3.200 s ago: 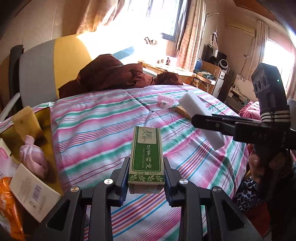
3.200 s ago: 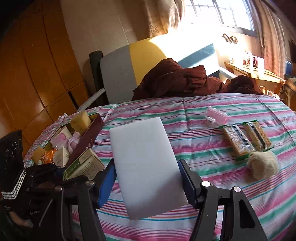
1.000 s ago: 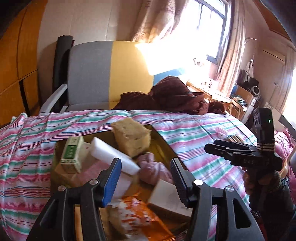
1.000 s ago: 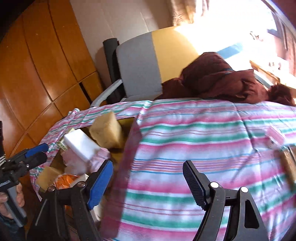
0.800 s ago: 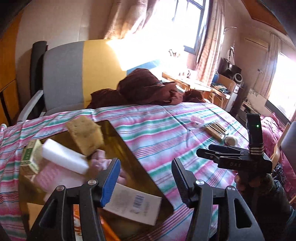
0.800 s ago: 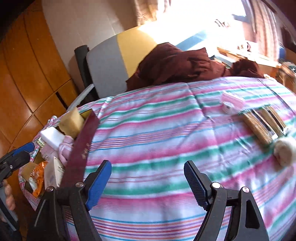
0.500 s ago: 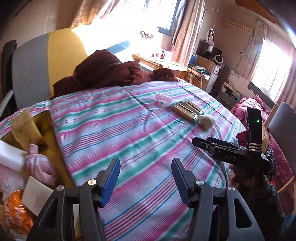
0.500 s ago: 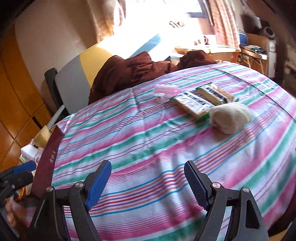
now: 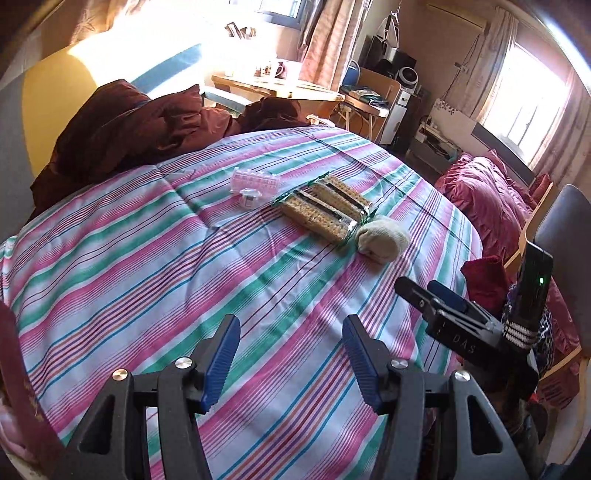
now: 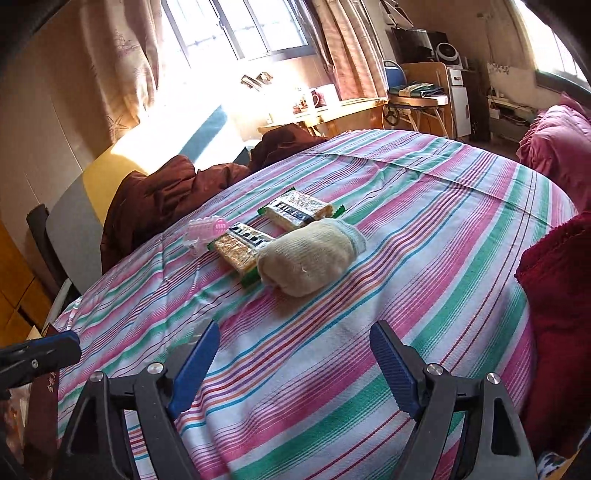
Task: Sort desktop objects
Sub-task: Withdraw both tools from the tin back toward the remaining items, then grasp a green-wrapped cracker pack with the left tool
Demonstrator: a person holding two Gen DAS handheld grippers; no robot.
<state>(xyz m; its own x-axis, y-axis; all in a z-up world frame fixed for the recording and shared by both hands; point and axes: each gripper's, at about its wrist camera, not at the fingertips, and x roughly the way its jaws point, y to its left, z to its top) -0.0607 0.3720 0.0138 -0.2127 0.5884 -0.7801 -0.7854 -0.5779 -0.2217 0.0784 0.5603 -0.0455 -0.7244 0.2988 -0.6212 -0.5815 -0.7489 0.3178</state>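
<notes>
Surface: striped cloth (image 9: 147, 258) in pink, green and white is covering the rounded tabletop, and we are looking across it from both grippers.

Left gripper (image 9: 291, 354): we are holding its jaws wide apart over bare cloth, gripping nothing; its blue pads (image 9: 221, 354) are showing clearly.

Right gripper (image 10: 295, 365): we are keeping it spread wide as well, empty, above the stripes; in the left view its fingers are appearing side-on at the right edge, with the hand below lost in shadow.

Near left edge: a dark red box edge (image 10: 42, 410) is poking in, mostly cut off, so we are unable to read its contents.

Rolled sock (image 10: 306, 254): it is lying cream-coloured ahead of the right gripper, touching the nearer snack pack.

Snack packs (image 9: 325, 210): two clear wrappers of crackers are lying side by side; the sock is hiding one end of the nearer pack in the right view.

Pink plastic piece (image 9: 255, 184): it is sitting just beside the packs, translucent, and we are struggling to make out what it is.

Beyond the table: a brown garment (image 9: 122, 129) is slumping over a yellow and grey chair (image 10: 85, 206), whose lower part is hidden.

Far background: sunlight is washing out the window (image 10: 236, 33) and the clutter on the desk beneath it.
</notes>
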